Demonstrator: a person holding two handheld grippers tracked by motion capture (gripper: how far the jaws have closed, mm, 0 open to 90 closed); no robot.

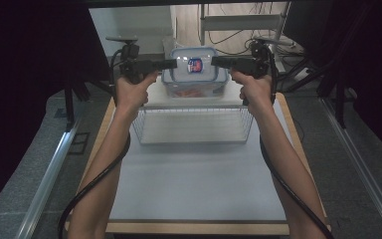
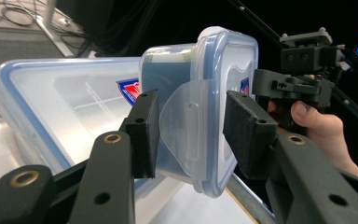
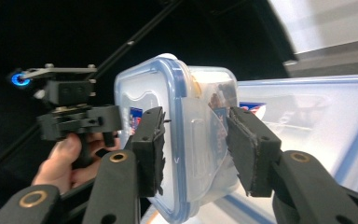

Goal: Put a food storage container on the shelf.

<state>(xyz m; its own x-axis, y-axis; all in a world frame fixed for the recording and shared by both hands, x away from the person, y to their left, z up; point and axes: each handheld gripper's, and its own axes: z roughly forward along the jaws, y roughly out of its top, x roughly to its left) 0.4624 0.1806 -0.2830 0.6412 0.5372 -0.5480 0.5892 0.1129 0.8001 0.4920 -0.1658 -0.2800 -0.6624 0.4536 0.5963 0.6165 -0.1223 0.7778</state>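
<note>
A small clear container [image 1: 195,64] with a blue-rimmed lid and a red and blue logo hangs in the air on its edge, lid turned toward the person. My left gripper [image 1: 172,63] is shut on its left end and my right gripper [image 1: 214,60] on its right end. In the left gripper view the small container [image 2: 205,112] has a pad against its side flap and another against its lid. The right gripper view has the small container [image 3: 186,135] clamped the same way at its clip flap, with the other hand's gripper [image 3: 74,121] beyond it.
Under and behind the small one stands a larger clear container [image 1: 194,88] with the same blue-rimmed lid [image 2: 74,102]. A white wire basket [image 1: 194,124] sits in front of it on the pale table [image 1: 194,184]. Dark curtains and floor rails flank the table.
</note>
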